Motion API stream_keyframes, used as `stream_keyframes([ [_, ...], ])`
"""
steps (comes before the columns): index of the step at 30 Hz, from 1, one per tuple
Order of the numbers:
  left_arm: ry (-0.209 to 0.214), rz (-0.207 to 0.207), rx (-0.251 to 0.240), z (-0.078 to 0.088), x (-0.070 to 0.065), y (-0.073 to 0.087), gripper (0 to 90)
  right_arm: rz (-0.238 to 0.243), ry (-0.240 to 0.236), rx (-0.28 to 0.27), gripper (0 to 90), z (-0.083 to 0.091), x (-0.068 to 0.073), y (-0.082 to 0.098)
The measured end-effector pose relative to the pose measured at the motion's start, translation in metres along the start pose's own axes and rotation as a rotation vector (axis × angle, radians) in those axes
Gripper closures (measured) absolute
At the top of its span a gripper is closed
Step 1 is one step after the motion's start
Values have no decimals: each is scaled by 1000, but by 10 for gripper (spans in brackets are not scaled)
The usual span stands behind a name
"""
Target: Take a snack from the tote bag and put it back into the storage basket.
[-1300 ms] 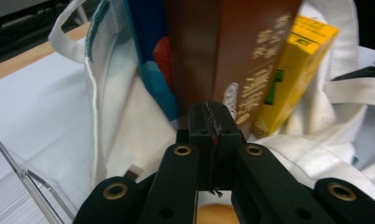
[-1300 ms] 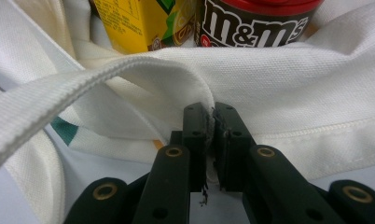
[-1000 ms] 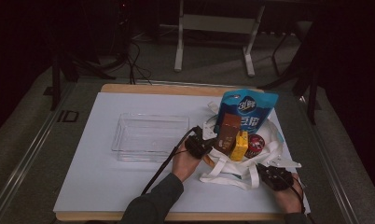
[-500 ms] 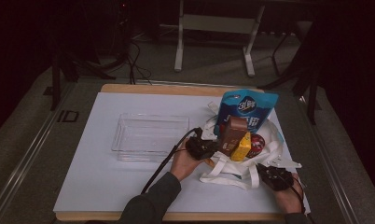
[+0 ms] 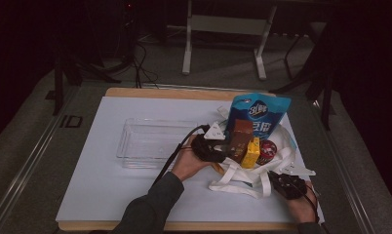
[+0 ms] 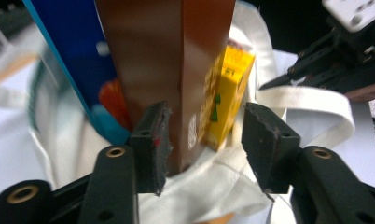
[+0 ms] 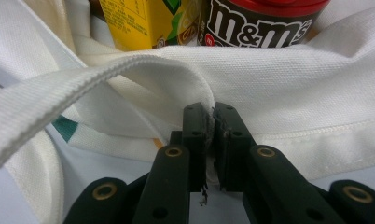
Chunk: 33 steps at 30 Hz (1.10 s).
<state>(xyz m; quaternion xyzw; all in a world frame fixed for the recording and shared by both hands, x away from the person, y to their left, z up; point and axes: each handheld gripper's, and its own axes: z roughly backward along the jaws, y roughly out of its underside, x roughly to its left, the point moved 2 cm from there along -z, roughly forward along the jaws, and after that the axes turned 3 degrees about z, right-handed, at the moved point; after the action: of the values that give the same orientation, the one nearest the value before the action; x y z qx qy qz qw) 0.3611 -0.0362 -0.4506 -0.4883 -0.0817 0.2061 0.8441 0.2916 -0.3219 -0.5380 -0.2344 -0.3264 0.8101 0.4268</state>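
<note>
Your right gripper (image 7: 210, 122) has its jaws pinched shut on the hem of the white cloth bag (image 7: 288, 88), and in the high view it sits at the bag's near right corner (image 5: 287, 184). Just beyond that hem the dark tub with the red lid (image 7: 262, 21) reads "m&m's" in white letters, and beside it stands the yellow carton (image 7: 141, 21), whose small print is too fine to read. Your left gripper (image 6: 202, 140) has just been opening its jaws: the brown box (image 6: 164, 65) stands between the pads, the left pad (image 6: 154, 140) against its side and the right pad clear of it, so nothing is clamped. The box is upright in the bag's mouth, with the yellow carton just behind it and the blue pouch (image 6: 76, 60) to its left. From above, that blue pouch (image 5: 258, 113) carries a round white badge with writing you cannot make out at this size. The bag (image 5: 238, 183) lies on a white mat (image 5: 111, 195) over a wooden-edged table (image 5: 135, 91), beside a clear plastic tray (image 5: 152, 141). The room behind is dark, with a grey floor, cables and a pale metal stand (image 5: 223, 29).
</note>
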Motion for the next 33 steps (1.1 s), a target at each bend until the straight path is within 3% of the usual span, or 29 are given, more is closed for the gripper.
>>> stream_keyframes([
  [7,24,-30,-36,7,8,-15,383,2,-3,-3,831,0,-1,0],
  [14,-6,-67,-37,6,17,-28,261,-4,-8,-5,829,0,-1,1],
  [18,38,-83,-54,4,22,-37,217,-3,-8,-5,829,0,-1,1],
  [20,31,-98,-58,2,22,-41,184,-2,-9,-4,829,0,-1,1],
  [30,29,-119,-53,-13,26,-55,148,-7,-18,-4,829,0,-2,1],
  [33,60,-115,-45,-18,27,-55,148,-7,-18,-5,829,0,-2,1],
])
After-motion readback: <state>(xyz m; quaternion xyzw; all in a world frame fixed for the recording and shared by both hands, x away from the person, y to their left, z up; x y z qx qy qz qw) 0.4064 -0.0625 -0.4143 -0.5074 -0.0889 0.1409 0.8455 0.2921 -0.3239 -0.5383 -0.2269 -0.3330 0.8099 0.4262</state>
